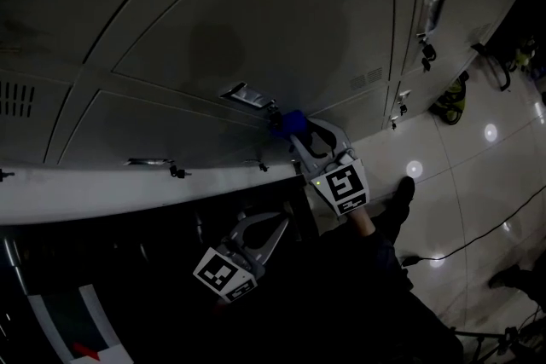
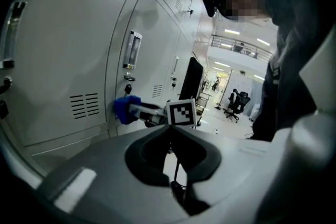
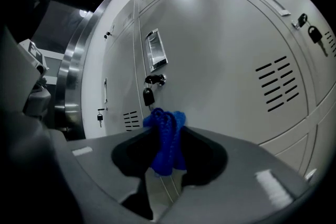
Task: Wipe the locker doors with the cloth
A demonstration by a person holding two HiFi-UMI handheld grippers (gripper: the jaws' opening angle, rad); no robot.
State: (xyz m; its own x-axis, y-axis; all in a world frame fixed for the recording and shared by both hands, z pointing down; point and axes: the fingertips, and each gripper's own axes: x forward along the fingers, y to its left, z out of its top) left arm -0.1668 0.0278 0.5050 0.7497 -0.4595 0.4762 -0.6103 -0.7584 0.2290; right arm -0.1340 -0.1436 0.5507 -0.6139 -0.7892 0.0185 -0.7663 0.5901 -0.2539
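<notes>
Evidently mid-wipe: the right hand-held gripper (image 1: 296,133) clamps the blue cloth (image 3: 167,136), bunched just ahead at the locker door (image 3: 220,60). The left hand-held gripper (image 1: 271,228) hangs behind, closed and empty. Next, sweep sideways with steady pressure.

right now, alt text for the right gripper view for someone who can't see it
The right gripper is shut on a bunched blue cloth, held close to a pale grey locker door. A dark key hangs just above the cloth, below a recessed metal handle.
</notes>
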